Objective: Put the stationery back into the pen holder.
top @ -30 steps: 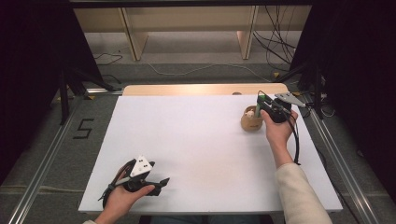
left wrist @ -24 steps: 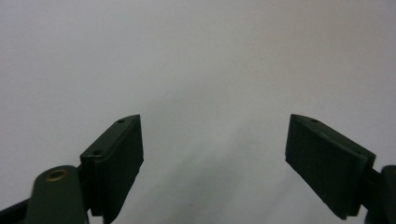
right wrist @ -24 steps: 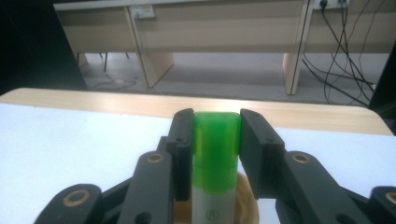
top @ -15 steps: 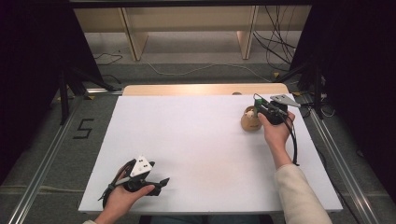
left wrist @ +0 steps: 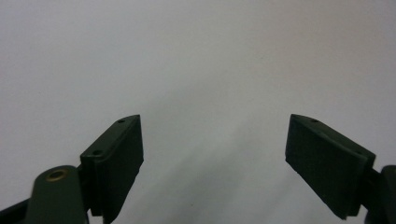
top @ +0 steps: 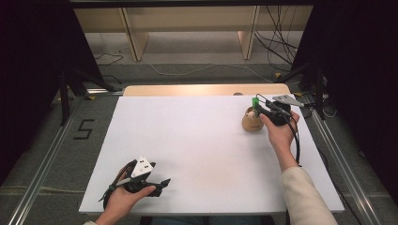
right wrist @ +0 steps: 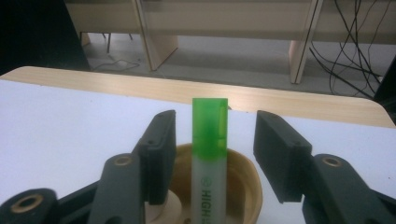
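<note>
Closest to me, at the near left corner of the white tabletop, the person's left hand holds the left gripper low over the sheet, its grey three-cornered plate facing up and its fingers pointing toward the right. In the left gripper view those fingers are spread wide apart, with plain white surface between them (a soft shadow runs across it).

Further along the right side, a pale sleeve leads up to the right hand, which holds the right gripper at the far right part of the tabletop. A black cable loops down beside the wrist. Just at the gripper's tip sits a small wooden bowl, round and light brown, resting on the white sheet.

A green highlighter stands upright in that bowl, its bright green cap rising above the rim. In the right gripper view the fingers stand on either side of the highlighter, spread, with a clear gap on each side, so they are not touching it. From the high view the green cap shows just above the gripper's front end.

Beyond the white sheet a strip of bare light wood marks the tabletop's far edge. Past that lies a grey floor with pale wooden shelf legs, and a tangle of dark cables hangs at the far right. A "5" is marked on the floor off to the left.
</note>
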### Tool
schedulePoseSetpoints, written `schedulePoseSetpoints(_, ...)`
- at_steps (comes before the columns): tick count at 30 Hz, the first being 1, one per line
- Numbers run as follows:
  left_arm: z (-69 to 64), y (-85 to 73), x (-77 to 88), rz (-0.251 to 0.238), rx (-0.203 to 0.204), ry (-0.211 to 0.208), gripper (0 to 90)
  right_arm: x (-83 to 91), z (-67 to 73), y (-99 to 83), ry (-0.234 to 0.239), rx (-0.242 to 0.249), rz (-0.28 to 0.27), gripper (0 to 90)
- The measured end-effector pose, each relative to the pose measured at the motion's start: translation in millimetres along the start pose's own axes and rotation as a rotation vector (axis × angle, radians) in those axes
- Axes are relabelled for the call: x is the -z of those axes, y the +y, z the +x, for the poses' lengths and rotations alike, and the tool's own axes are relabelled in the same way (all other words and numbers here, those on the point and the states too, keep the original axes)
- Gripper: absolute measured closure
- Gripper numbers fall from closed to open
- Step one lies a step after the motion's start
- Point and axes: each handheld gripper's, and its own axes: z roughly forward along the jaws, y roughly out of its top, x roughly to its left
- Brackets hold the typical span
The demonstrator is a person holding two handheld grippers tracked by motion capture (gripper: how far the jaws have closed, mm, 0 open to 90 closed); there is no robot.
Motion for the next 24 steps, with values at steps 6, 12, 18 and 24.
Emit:
schedulePoseSetpoints(6,-0.1,0.0,0.2,0.0,-0.001,0.001,19.4,9.2,0.4,1.8,0.036,-0.005,0.041,43.2)
schedulePoseSetpoints(12,-0.2,0.0,0.1,0.001,-0.001,0.001,19.4,21.1,4.6,3.9,0.089,-0.003,0.087,36.8)
schedulePoseSetpoints(18,-0.4,0.1,0.5,0.001,-0.002,0.003,19.4,31.9,13.6,3.4,0.112,0.022,0.134,31.7)
schedulePoseSetpoints(24,-0.5,0.1,0.5,0.0,-0.002,0.003,19.4,40.2,19.6,1.1,0.133,0.047,0.157,29.7)
